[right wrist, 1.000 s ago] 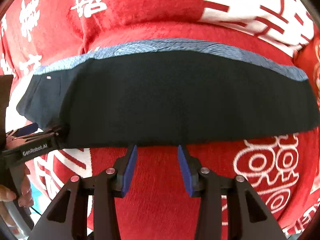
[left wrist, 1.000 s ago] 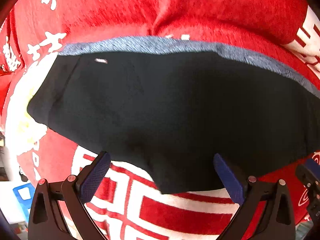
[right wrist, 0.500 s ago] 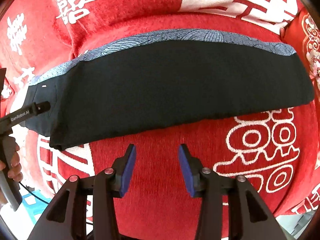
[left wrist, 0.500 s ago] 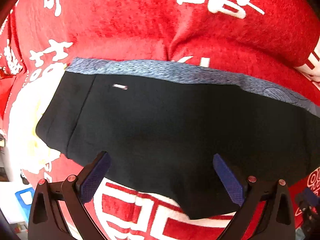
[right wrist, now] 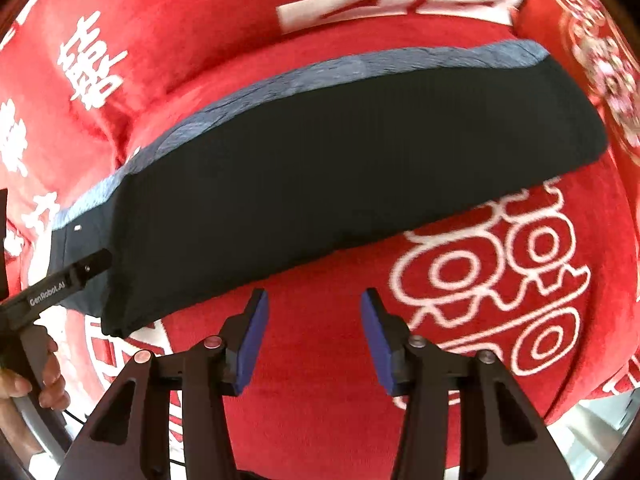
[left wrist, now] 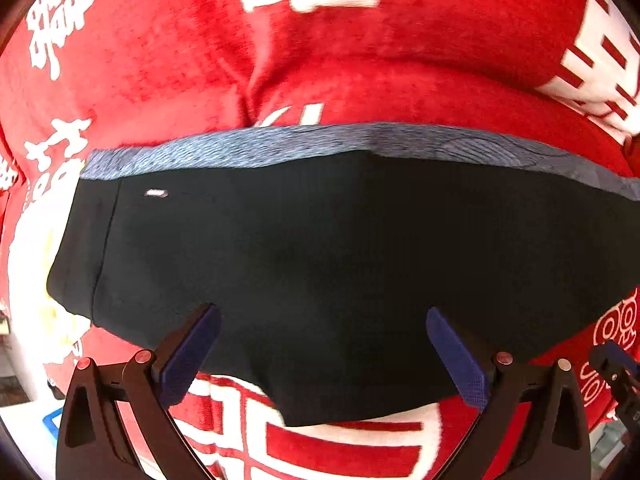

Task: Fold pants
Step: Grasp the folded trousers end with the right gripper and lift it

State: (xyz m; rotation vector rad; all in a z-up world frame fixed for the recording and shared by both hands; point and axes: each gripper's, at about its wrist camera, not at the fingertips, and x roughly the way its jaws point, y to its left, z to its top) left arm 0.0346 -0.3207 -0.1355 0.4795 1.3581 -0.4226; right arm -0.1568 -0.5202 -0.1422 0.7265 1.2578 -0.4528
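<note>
The black pants (left wrist: 320, 272) are lying flat on a red blanket (left wrist: 168, 72), folded lengthwise into 1 long band. In the left wrist view the long axis is running left to right across the frame; in the right wrist view it is slanting from lower left up to upper right (right wrist: 340, 184). A blue-grey patterned strip (left wrist: 280, 146) is running along the far long edge, and a small pale tag (left wrist: 157, 193) is sitting near the left end just below that strip; nothing on it is legible.

The left gripper (left wrist: 320, 356) is hanging over the near edge of the pants with its blue pads (left wrist: 188, 356) spread wide and nothing between them. Whether the tips are touching the cloth is hard to tell. The right gripper (right wrist: 312, 340) is hovering over bare blanket just short of the pants' near edge, its pads (right wrist: 252, 340) standing apart and empty.

In the right wrist view the left gripper's body (right wrist: 60, 284) is reaching in from the left, printed "GenRobot.AI", with a hand (right wrist: 36, 376) partly cut off by the frame edge. White Chinese characters (right wrist: 500, 280) are covering the blanket; they are warped by the lens and hard to read. The pants' right end is running out of the left wrist frame.
</note>
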